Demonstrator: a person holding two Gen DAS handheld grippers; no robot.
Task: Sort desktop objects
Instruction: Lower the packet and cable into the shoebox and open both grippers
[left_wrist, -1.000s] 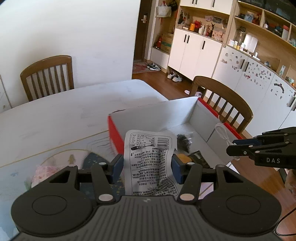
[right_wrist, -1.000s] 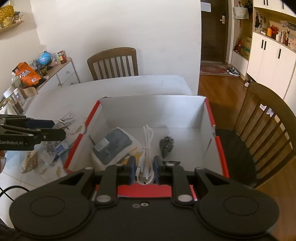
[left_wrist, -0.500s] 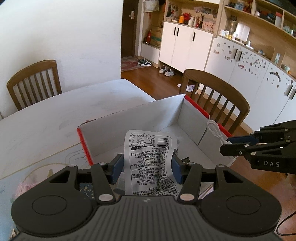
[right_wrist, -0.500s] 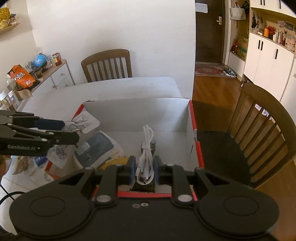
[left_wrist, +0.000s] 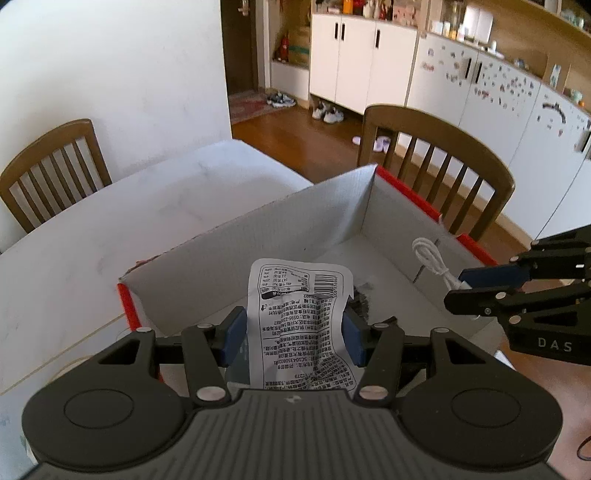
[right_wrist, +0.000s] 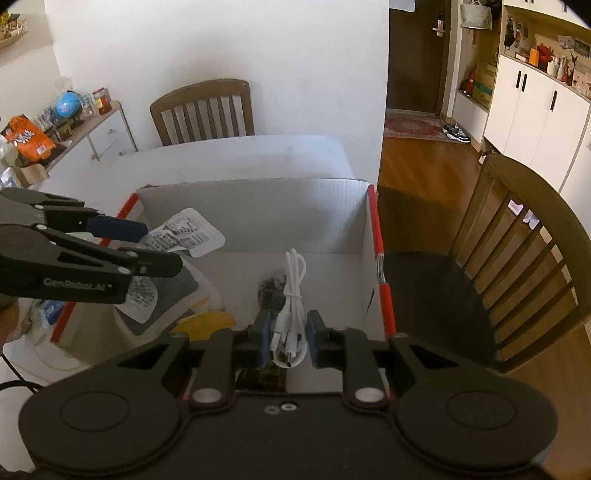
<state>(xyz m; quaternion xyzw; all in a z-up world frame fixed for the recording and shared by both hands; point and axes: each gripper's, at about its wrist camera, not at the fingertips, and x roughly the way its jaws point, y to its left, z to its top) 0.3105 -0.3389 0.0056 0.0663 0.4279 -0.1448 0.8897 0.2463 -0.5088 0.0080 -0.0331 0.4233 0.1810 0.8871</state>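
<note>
Left wrist view: the left gripper (left_wrist: 291, 341) has its jaws pressed on a white printed packet (left_wrist: 301, 332), which stands up between the blue pads over the near part of an open box (left_wrist: 258, 236). The box has white inner walls and red outer sides and sits on the white desk (left_wrist: 129, 221). A dark clump (left_wrist: 360, 299) lies on the box floor just behind the packet. At the right, the right gripper (left_wrist: 476, 286) reaches over the box's right wall, a white cable (left_wrist: 434, 260) sticking out from its tips. Two wooden chairs stand by the desk.

Right wrist view: the right gripper (right_wrist: 285, 341) has narrow jaws clamped on the bundled white cable (right_wrist: 291, 295), held above the box (right_wrist: 258, 218) floor near its right wall. Under the cable lies the dark clump (right_wrist: 269, 290). The left gripper (right_wrist: 147, 245) comes in from the left over the box's left side with the packet (right_wrist: 184, 236) between its jaws. Below it lie a grey-and-white item (right_wrist: 184, 291) and a yellow one (right_wrist: 205, 322).
</note>
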